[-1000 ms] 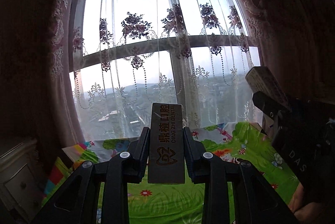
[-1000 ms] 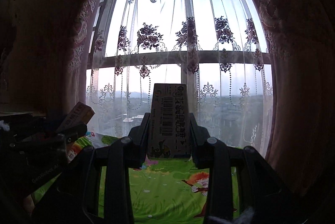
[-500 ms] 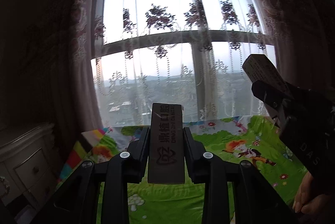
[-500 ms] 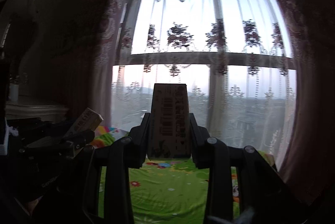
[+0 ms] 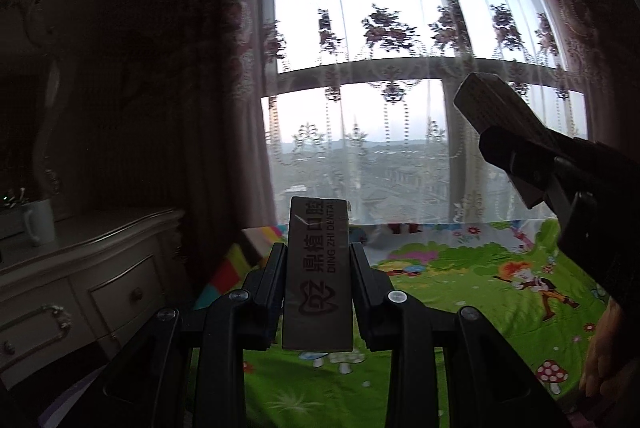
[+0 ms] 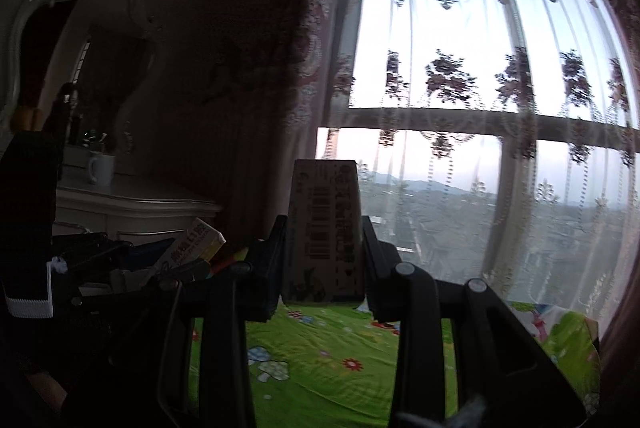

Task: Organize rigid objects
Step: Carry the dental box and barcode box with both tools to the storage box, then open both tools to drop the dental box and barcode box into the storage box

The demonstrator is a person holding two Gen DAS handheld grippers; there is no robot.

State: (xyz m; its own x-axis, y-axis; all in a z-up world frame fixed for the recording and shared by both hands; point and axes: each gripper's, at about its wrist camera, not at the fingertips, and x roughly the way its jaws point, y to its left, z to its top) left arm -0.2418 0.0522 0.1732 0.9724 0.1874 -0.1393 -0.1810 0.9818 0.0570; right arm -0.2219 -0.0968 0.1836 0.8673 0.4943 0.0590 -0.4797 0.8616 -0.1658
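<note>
Left wrist view: left gripper (image 5: 318, 276) clamped on a narrow box printed "DING ZHI DENTAL" (image 5: 318, 276), held upright above the green cartoon mat (image 5: 460, 280), near the mat's left edge by the white dresser (image 5: 80, 268). Right wrist view: right gripper (image 6: 324, 248) closed on a barcode box (image 6: 324, 224), upright, above the mat. White mug (image 6: 100, 168) stands on the dresser top. Lace curtain (image 6: 480, 68) behind.

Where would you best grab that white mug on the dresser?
Across its round body, I'd guess, coming level from the room side. The white mug stands upright on the dresser with its handle toward the left, so fingers could close around the plain wall without hitting it. Both grippers already hold boxes.
</note>
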